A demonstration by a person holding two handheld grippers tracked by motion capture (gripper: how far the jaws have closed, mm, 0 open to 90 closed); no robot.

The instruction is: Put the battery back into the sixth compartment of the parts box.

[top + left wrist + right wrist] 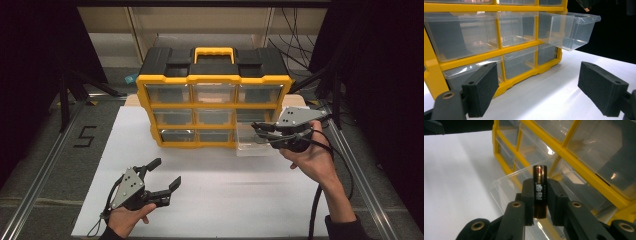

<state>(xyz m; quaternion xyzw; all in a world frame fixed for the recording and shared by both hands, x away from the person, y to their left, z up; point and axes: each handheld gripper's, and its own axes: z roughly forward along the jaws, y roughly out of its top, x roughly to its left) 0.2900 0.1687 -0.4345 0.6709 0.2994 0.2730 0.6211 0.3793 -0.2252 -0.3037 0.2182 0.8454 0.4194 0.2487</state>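
A yellow and black organiser (pixel 212 80) with clear drawers stands at the back of the white table (pixel 210 190). Its right-hand clear drawer (pixel 255 142) (pixel 567 30) (pixel 509 187) is pulled out. My right gripper (pixel 256 131) (pixel 540 195) hovers over that drawer, shut on a small black battery (pixel 539 195) held upright between the pads. My left gripper (pixel 165 174) (pixel 536 92) stands open low over the table in front of the organiser, nothing between its fingers (pixel 481 91).
Metal rails (pixel 45 165) run along both sides of the table. A black "5" mark (pixel 84 136) lies left of the white surface. Cables (pixel 320 200) trail from the right gripper. Dark curtains and shelving stand behind the organiser.
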